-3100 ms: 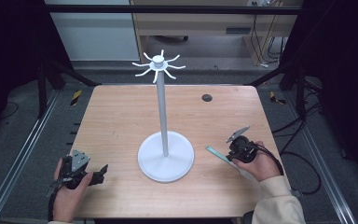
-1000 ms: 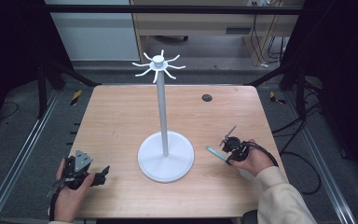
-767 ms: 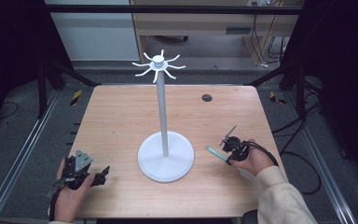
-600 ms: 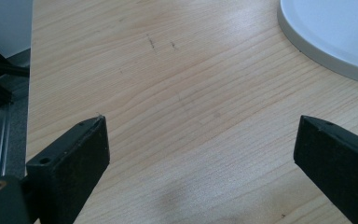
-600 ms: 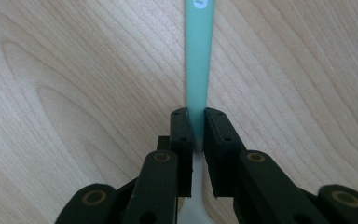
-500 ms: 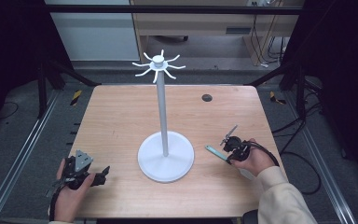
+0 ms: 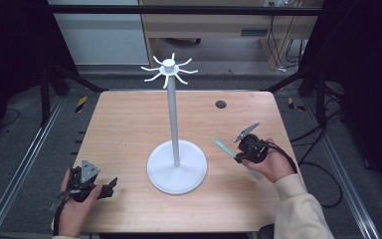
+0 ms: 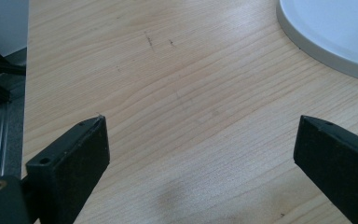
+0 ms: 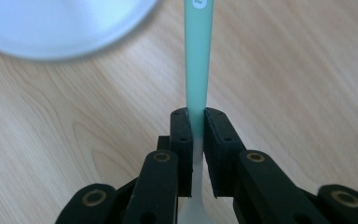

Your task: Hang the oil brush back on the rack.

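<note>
Spoon clamped in your right gripper, beside the stand's base

Spoon [image 9: 198, 56] detail is partly lost to you: in the right gripper view its mint-green handle runs off the top edge, with a small white mark cut off there, and its pale lower end disappears between the linkage at the bottom, so you cannot tell the shape of that end. In the high view the spoon [image 7: 225, 148] shows as a thin green sliver, its far part hidden behind your hand and the gripper body.

Your right gripper [image 9: 196, 128] has its jaws drawn in narrow, the pads pressing both sides of the handle. The handle points straight ahead from the jaws, toward the edge of the white stand base [image 9: 60, 25], which looks blurred in that view. From above, your right gripper [image 7: 239, 155] sits just right of the stand [image 7: 173, 119], with the green end aimed at the base and clear of it.

Your left gripper [image 8: 200, 144] stands wide apart with only bare wood between the jaws; a curve of the base shows at the upper right of its view. In the high view it [image 7: 110, 184] rests near the table's front left corner.

The table [image 7: 129, 129] is light wood with a small dark round mark [image 7: 221, 104] near the far edge. Metal rails flank it, the floor is grey, and a desk with hanging cables stands behind.
</note>
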Available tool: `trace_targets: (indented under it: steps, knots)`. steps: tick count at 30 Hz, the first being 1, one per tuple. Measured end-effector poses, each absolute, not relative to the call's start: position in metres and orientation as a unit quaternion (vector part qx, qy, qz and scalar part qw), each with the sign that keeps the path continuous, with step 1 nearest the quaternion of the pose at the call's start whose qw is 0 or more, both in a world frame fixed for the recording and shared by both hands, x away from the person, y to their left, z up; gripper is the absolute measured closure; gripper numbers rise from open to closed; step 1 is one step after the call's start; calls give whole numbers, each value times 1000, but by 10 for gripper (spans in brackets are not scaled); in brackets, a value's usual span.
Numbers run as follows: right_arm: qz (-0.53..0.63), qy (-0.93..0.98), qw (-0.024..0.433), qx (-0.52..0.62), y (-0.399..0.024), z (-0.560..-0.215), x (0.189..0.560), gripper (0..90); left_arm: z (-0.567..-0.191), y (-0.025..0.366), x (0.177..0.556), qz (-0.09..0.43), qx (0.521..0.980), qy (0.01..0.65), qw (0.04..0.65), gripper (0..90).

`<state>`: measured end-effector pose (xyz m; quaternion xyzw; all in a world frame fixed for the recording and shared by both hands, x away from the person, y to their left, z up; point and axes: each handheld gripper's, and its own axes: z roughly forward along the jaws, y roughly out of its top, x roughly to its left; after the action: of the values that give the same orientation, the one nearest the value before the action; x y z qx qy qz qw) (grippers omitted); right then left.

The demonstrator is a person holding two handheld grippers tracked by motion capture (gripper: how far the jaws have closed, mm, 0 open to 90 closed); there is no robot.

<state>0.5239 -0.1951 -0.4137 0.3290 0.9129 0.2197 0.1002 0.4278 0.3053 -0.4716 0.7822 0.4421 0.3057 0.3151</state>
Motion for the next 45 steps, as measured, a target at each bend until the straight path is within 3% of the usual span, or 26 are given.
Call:
trace_targets:
  steps: [12,45]
  knots:
    - [310,869,147,356,-186,-387,541,822,-470,308,427,308,776,446,322,29]
    - [424,800,225,360,-189,-372,517,822,-470,307,428,311,775,442,328,28]
